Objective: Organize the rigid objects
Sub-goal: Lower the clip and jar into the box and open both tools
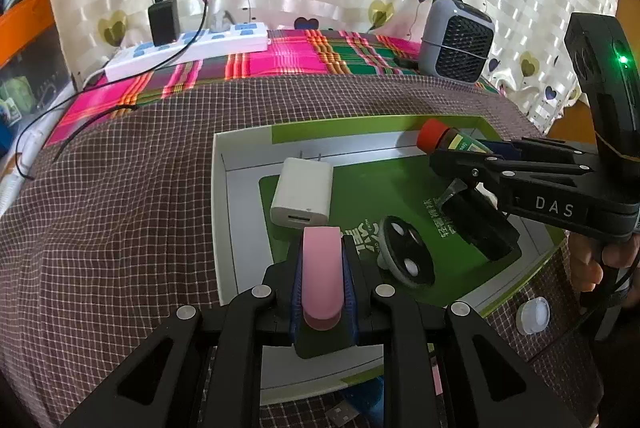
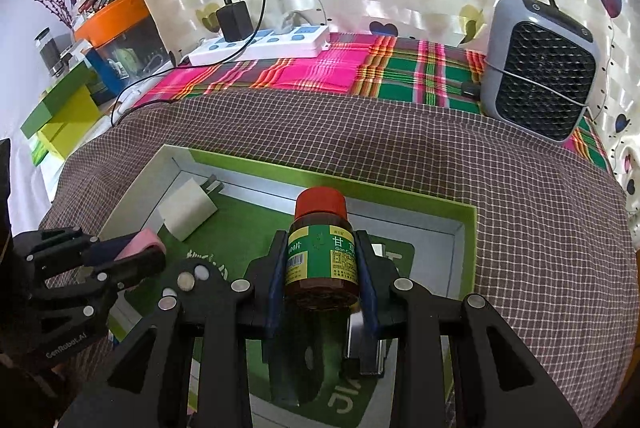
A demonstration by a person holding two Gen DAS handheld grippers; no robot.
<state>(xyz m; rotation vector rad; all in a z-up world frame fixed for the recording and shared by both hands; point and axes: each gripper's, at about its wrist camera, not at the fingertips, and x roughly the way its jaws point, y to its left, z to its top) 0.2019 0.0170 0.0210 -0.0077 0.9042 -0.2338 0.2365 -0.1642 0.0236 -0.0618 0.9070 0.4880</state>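
Checked brown cloth [image 1: 120, 187] covers table under green-lined box [image 1: 224, 228].

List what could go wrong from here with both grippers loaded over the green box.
1. The right gripper holds the brown bottle only around its lower body, so its red-capped end could tip when released.
2. The left gripper carries the pink object just short of the white charger and may knock it.
3. Both grippers crowd the green box and could collide.
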